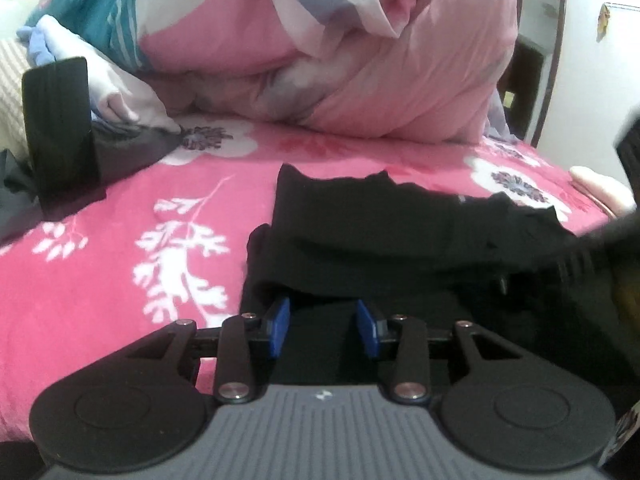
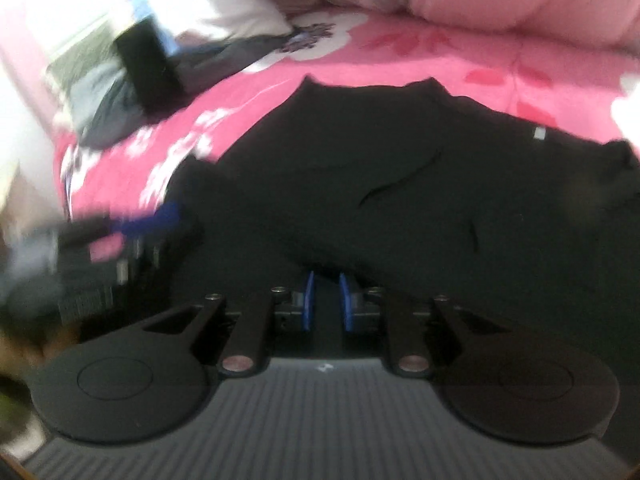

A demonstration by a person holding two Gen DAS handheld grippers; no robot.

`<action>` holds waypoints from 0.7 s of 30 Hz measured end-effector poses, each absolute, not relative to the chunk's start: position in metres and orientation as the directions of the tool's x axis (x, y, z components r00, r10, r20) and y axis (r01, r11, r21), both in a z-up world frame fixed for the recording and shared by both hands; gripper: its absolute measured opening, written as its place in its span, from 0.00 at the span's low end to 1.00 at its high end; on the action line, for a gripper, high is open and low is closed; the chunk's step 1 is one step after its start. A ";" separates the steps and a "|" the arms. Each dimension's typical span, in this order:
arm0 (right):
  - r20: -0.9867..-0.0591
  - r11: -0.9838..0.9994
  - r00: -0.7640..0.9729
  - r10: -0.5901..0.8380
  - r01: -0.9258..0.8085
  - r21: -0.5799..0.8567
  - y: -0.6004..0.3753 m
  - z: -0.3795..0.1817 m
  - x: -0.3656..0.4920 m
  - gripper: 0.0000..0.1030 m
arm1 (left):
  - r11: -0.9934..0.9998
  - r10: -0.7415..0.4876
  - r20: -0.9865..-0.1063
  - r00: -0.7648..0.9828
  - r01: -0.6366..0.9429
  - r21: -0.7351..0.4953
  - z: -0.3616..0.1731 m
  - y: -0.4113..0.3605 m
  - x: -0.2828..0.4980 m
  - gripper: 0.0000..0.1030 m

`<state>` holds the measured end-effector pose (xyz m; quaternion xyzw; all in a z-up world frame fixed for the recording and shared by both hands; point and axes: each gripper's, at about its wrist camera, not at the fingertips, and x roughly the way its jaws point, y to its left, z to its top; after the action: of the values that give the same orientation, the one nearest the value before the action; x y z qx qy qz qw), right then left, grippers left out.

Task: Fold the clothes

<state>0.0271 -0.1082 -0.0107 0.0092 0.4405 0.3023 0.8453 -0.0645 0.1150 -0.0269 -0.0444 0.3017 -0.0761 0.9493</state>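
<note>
A black garment (image 1: 380, 232) (image 2: 400, 180) lies partly folded on the pink floral bedspread (image 1: 120, 200). My left gripper (image 1: 323, 312) sits at its near edge. The blue pads (image 1: 280, 316) stand apart, their tips under a fold of the black cloth, and I see nothing pinched between them. My right gripper (image 2: 327, 292) has its blue pads (image 2: 308, 300) close together with their tips buried in the black fabric. In the left wrist view, the right gripper (image 1: 592, 248) is a dark blur at the right edge. The right wrist view is motion-blurred, and the left gripper (image 2: 160, 216) shows there as a smear.
A big pink duvet heap (image 1: 400, 80) fills the back of the bed. A black flat object (image 1: 60, 128) stands upright at the left, with dark clothes (image 1: 132, 148) and white cloth beside it. A brown-framed doorway or mirror (image 1: 552, 40) is at the far right.
</note>
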 end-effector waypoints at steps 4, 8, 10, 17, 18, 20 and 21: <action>-0.688 0.859 0.523 0.503 -0.386 0.336 -0.126 0.001 0.064 0.13 | 0.974 -0.216 -0.562 0.798 0.136 -0.181 -0.026 0.125 -0.063 0.37; -0.634 0.847 0.566 0.527 -0.285 0.449 -0.149 0.014 0.072 0.15 | 0.964 -0.251 -0.564 0.787 0.150 -0.219 -0.025 0.134 -0.060 0.37; -0.623 0.830 0.551 0.555 -0.314 0.462 -0.150 0.022 0.060 0.15 | 0.960 -0.263 -0.563 0.784 0.156 -0.231 -0.024 0.136 -0.058 0.37; -0.740 0.785 0.356 0.570 -0.503 0.362 -0.103 0.014 0.036 0.15 | 0.953 -0.296 -0.585 0.755 0.192 -0.235 -0.019 0.140 -0.041 0.38; -0.754 0.785 0.344 0.560 -0.513 0.348 -0.095 0.010 0.039 0.16 | 0.952 -0.302 -0.597 0.743 0.203 -0.229 -0.018 0.139 -0.037 0.39; -0.762 0.786 0.334 0.555 -0.511 0.349 -0.084 0.004 0.051 0.16 | 0.953 -0.303 -0.606 0.736 0.222 -0.207 -0.015 0.138 -0.031 0.39; -0.753 0.787 0.341 0.563 -0.501 0.361 -0.083 0.004 0.058 0.16 | 0.953 -0.303 -0.605 0.736 0.235 -0.191 -0.014 0.137 -0.029 0.42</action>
<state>0.0583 -0.0829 0.0036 0.0324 0.4730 0.3250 0.8183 -0.0286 0.1371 -0.0136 -0.0511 0.3332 -0.1444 0.9303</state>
